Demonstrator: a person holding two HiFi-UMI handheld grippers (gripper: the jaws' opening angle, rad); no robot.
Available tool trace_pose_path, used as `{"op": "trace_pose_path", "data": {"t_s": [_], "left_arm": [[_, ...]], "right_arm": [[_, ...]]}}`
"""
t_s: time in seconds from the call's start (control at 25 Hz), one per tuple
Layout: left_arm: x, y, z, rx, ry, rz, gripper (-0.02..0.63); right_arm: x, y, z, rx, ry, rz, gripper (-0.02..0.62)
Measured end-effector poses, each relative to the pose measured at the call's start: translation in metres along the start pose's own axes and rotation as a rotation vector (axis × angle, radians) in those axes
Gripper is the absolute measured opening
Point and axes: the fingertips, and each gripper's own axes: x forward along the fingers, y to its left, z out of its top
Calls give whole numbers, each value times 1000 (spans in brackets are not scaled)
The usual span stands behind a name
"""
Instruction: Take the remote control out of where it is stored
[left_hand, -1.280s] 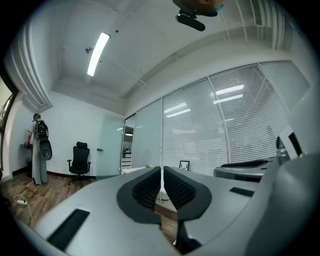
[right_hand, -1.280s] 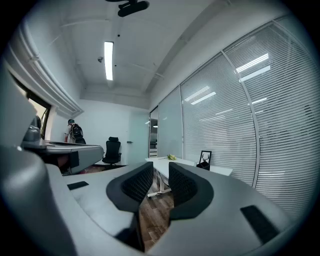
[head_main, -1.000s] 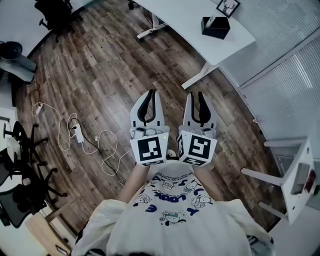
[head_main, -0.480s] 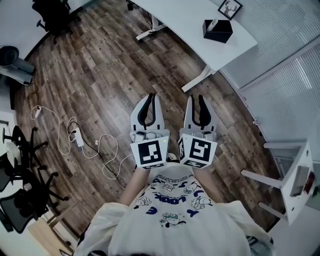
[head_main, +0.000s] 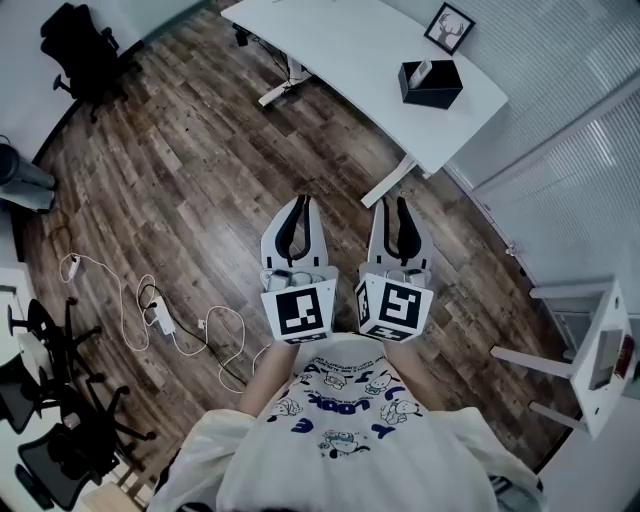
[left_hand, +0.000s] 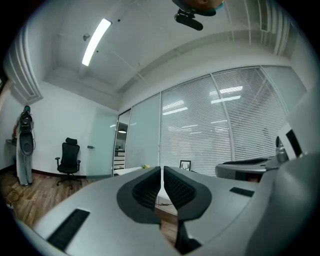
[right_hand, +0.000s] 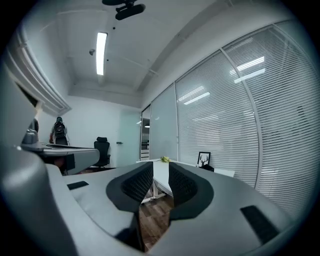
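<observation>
A black open-top box (head_main: 431, 83) stands on the white desk (head_main: 350, 50) far ahead, with a pale slim object (head_main: 421, 70) sticking out of it; I cannot tell whether that is the remote control. Both grippers are held side by side before the person's chest, above the wooden floor and well short of the desk. The left gripper (head_main: 300, 200) has its jaws together with nothing between them, as the left gripper view (left_hand: 161, 172) also shows. The right gripper (head_main: 392, 201) has a narrow gap between its jaws (right_hand: 160, 170) and holds nothing.
A framed deer picture (head_main: 449, 27) stands behind the box. A white cable with a power strip (head_main: 160, 320) lies on the floor at left. Black office chairs (head_main: 50, 440) crowd the lower left, another (head_main: 80, 50) stands top left. A white stand (head_main: 600, 360) is at right, beside the blinds.
The desk and its black box have come further into the head view and the floor cable has slid down-left. Both grippers stay in front of the chest, unchanged.
</observation>
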Motion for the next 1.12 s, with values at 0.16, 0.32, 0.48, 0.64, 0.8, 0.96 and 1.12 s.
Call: {"op": "trace_pose_path", "data": {"t_s": [0.16,0.32,0.48,0.64,0.8,0.96,1.12], "left_arm": [[24,14,1,-4,-8,-33,29],[41,27,-3,-10,-1,-54,29],[56,31,-13,-24,14,-67,29],[77,27,-15,-31,23,-80,29],[103,24,-21,-17,45,-84,29],[138,15,-24,-17,43,-74,29],[178,3,-21,-17,37,-68,29]], "right_arm": [[25,4,2,8,0,-38,111],[41,8,1,-1,2,-62,111],[53,9,-7,-2,28,-73,110],[70,4,-11,0,45,-77,110],[95,-5,-13,1,51,-70,112],[128,-27,-13,5,53,-66,111],[164,-52,-9,14,50,-64,110]]}}
